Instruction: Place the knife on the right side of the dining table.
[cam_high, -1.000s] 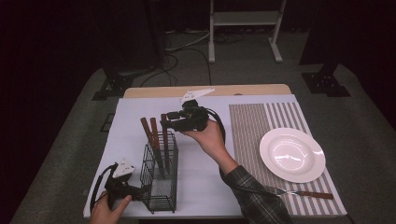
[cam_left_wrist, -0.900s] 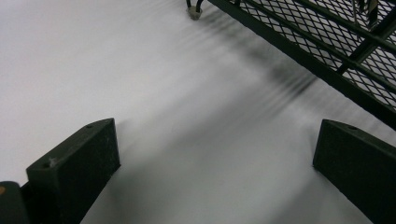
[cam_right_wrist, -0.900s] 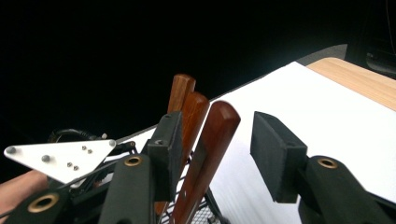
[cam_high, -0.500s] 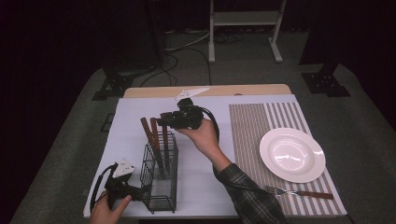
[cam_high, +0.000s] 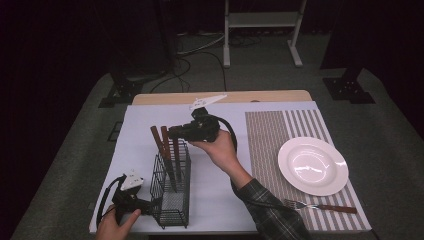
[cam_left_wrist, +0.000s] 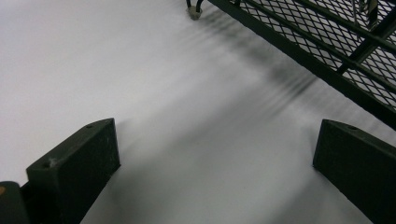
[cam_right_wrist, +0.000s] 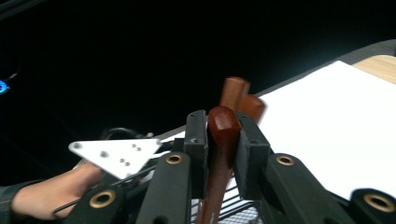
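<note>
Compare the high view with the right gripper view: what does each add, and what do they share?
High view alone: the white plate, the fork on the striped mat, and the whole wire caddy.
Right gripper view alone: the jaws pressed on one wooden handle, close up.
Both: the right gripper at the handles, the left gripper, and the white sheet.

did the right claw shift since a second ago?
Yes. In the high view the right claw slid left, away from the round white plate, over the black wire-mesh caddy; its jaws have just closed on a brown wooden handle.
</note>
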